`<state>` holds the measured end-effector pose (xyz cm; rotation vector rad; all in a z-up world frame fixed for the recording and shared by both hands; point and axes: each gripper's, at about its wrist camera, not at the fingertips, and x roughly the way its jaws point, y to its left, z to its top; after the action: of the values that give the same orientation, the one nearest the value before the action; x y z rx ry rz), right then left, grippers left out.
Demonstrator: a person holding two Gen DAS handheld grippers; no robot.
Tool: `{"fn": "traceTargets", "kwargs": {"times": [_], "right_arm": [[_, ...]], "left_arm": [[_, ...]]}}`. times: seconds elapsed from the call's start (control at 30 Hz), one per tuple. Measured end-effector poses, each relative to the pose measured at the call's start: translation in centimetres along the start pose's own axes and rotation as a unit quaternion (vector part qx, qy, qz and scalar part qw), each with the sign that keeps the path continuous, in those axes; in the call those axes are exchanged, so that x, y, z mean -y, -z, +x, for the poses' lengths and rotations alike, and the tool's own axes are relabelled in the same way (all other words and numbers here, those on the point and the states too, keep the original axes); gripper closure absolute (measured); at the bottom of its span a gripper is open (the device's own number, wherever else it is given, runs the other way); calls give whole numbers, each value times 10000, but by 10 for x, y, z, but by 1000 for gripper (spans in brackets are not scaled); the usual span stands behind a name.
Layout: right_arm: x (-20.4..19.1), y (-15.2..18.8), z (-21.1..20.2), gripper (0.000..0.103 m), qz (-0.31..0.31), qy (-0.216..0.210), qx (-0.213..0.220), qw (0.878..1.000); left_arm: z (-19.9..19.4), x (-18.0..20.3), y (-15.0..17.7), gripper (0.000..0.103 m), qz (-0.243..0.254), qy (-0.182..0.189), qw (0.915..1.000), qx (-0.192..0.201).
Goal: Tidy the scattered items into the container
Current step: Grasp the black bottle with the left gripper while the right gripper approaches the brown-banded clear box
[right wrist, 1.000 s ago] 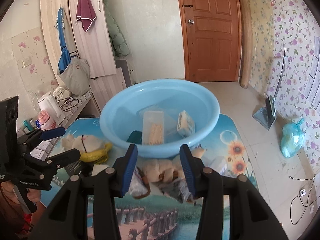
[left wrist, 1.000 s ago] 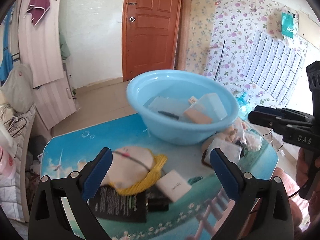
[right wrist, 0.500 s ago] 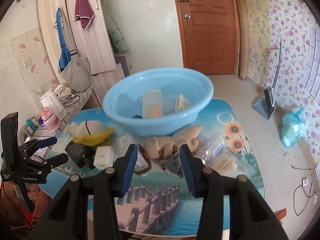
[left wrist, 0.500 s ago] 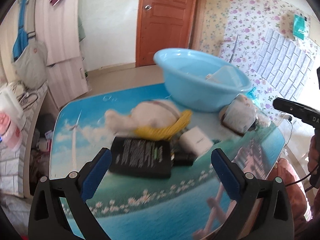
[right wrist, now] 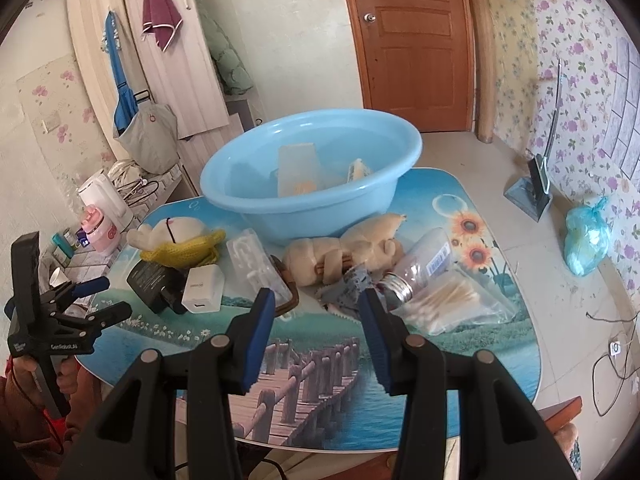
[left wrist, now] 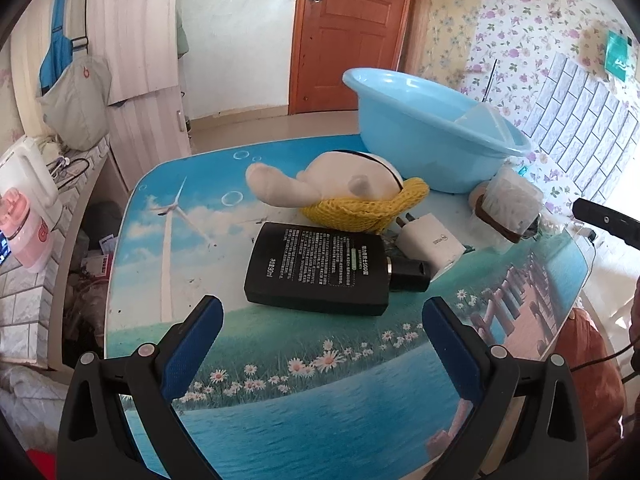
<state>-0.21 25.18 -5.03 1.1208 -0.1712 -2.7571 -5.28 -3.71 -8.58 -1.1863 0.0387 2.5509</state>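
A light blue basin (right wrist: 312, 204) stands at the table's far side with a clear box and a small carton inside. In front of it lie a white plush with a yellow scarf (left wrist: 340, 188), a flat black bottle (left wrist: 320, 268), a white charger (left wrist: 430, 240), a beige plush bear (right wrist: 352, 248), a clear packet (right wrist: 256, 264), a clear bottle (right wrist: 424, 268) and a bag of cotton swabs (right wrist: 452, 304). My left gripper (left wrist: 322, 340) is open just short of the black bottle. My right gripper (right wrist: 318, 320) is open before the bear, holding nothing.
The picture-printed table (left wrist: 280, 400) ends close in front of both grippers. A white kettle (right wrist: 104, 196) and a pink cup (right wrist: 100, 232) stand on a shelf to the left. A blue bag (right wrist: 588, 240) lies on the floor at right.
Both grippers have drawn back from the basin toward the table's near edge. The left one now faces the black bottle and charger. Both stay open and empty.
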Motion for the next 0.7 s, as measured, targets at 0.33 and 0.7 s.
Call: {"fn": "traceTargets", "kwargs": {"times": [0.33, 0.7], "right_arm": [[-24, -4, 12, 56, -463, -248, -68, 9986], [-36, -15, 44, 50, -668, -136, -288, 9973]], "left_arm": [[27, -2, -5, 3, 390, -175, 9988, -255], [49, -4, -15, 3, 461, 51, 9978, -476]]}}
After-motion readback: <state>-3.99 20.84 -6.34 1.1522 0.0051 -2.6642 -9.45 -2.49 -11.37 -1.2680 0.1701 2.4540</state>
